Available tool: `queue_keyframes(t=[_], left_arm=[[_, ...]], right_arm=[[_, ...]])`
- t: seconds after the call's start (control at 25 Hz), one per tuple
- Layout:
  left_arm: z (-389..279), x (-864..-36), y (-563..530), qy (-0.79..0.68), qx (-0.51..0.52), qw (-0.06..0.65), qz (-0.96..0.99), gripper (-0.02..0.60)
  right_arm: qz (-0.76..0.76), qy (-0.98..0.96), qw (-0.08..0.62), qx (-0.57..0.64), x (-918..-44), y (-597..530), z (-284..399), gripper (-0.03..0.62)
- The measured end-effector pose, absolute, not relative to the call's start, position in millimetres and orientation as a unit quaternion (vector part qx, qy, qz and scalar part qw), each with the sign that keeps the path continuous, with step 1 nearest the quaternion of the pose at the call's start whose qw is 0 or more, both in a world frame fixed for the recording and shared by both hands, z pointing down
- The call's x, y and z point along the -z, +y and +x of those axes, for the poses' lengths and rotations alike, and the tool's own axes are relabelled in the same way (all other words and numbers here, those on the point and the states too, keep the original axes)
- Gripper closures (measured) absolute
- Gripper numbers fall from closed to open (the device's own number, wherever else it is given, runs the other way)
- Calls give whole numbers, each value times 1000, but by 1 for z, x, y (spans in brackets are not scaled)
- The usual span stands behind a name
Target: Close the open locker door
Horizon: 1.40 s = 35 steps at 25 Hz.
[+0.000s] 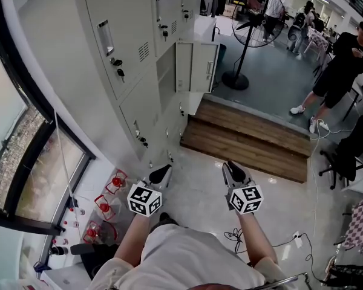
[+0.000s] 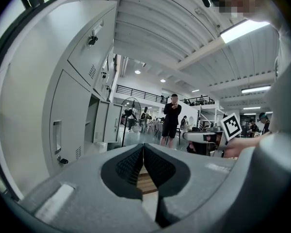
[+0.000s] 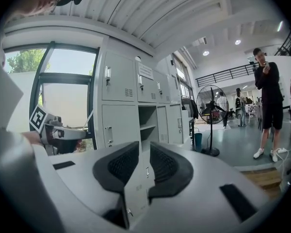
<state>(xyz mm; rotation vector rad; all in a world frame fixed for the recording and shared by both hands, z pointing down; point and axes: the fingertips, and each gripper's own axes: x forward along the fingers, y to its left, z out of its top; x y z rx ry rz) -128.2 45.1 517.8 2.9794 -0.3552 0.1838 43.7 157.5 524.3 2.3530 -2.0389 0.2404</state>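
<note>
A row of grey lockers (image 1: 124,53) runs along the left wall. One lower locker door (image 1: 196,66) stands swung out into the aisle, well ahead of me. It also shows as the open door (image 2: 108,122) in the left gripper view and the open door (image 3: 172,125) beside its empty shelved compartment (image 3: 148,125) in the right gripper view. My left gripper (image 1: 163,173) (image 2: 143,147) is shut, tips touching, holding nothing. Beside it my right gripper (image 1: 232,169) (image 3: 144,147) is open by a narrow gap with nothing in it. Both point forward, far short of the door.
Wooden steps (image 1: 248,141) cross the floor just past the open door. A standing fan (image 1: 254,23) is beyond them. A person in black (image 1: 342,65) stands at the right. Red stands (image 1: 106,207) sit by the window; cables (image 1: 317,162) and a chair (image 1: 351,156) lie to the right.
</note>
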Motion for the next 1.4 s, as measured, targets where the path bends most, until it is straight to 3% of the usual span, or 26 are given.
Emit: queue_keyframes(t=[1.4], left_arm=[[19, -537, -131, -54, -91, 33, 994, 566]], right_arm=[[772, -629, 20, -92, -539, -36, 155, 534]])
